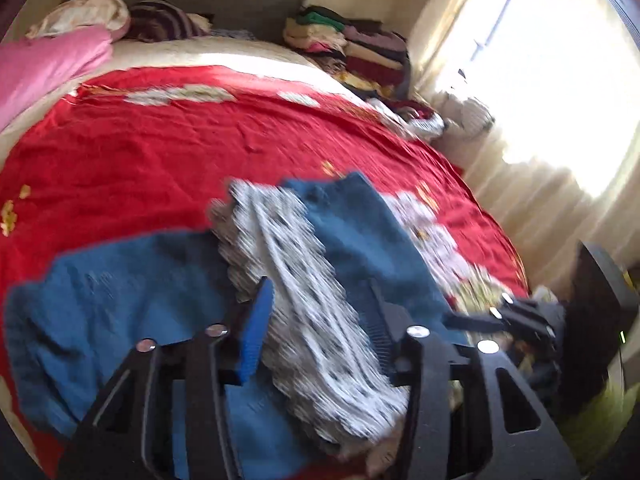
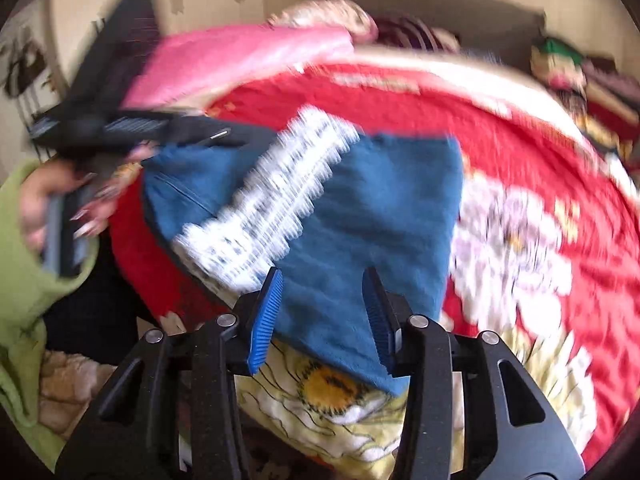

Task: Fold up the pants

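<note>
The blue pants [image 1: 132,280] look soft, light and limp, a knit or fleece cloth that will sag and drape from wherever it is held, so a hem or waistband edge, pinched through both layers, seems the best place to take hold. They are plain teal-blue with a white-and-black patterned band [image 1: 304,292] running down them, possibly a side stripe or lining; motion blur hides which. They lie partly folded at the near edge of the bed, on the red flowered bedspread [image 1: 160,140].

The left claw [image 1: 320,328] has its ribbed blue pads apart, with the patterned band lying between them but not pinched. The right claw [image 2: 326,320] is likewise spread wide, straddling the near corner of the blue cloth without clamping it. Far across the bed sit a pink pillow [image 1: 44,64] and a stack of folded clothes [image 1: 360,44].
</note>
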A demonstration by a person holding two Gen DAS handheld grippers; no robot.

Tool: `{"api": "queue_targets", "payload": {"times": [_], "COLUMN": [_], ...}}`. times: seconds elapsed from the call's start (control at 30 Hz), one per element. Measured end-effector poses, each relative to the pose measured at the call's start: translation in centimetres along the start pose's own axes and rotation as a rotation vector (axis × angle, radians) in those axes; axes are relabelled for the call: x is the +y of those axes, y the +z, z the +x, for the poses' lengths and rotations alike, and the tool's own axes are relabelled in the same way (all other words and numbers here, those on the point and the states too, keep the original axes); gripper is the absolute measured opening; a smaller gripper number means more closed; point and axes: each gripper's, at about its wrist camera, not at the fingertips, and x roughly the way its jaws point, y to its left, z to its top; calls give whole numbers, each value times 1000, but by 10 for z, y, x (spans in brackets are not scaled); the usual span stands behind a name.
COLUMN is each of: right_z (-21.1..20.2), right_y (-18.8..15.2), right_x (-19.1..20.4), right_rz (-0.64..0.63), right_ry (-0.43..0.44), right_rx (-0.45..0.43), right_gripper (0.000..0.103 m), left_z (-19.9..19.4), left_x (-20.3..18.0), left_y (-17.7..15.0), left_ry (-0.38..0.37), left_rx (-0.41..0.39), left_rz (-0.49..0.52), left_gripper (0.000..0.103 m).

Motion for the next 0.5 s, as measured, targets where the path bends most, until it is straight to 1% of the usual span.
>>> {"api": "queue_targets", "payload": {"times": [0.07, 0.1, 0.17, 0.23, 0.37, 0.47, 0.5], "right_z": [12, 20, 26, 26, 23, 0, -6], "right_y": [-6, -12, -20, -22, -21, -10, -5], "right_x": [-7, -12, -19, -22, -22, -35, -39], "right_rz": [26, 45, 90, 110, 117, 146, 154], "right_ry": [-35, -40, -12, 3, 23, 47, 41], "right_rx": [72, 108, 121, 123, 111, 35, 13], "right_gripper": [35, 33, 32, 32, 34, 35, 38], "left_z": [12, 20, 27, 27, 15, -7, -11], "left_x": [-12, -15, -14, -10, -3, -8, -10], "left_y": [-18, -26, -38, -45, -42, -35, -32], "left_ry": [-4, 23, 76, 104, 89, 94, 93], "left_rx": [65, 96, 120, 120, 105, 46, 35], "left_rz": [48, 68, 100, 101, 67, 81, 85], "left_gripper": [39, 39, 39, 39, 39, 41, 42]}}
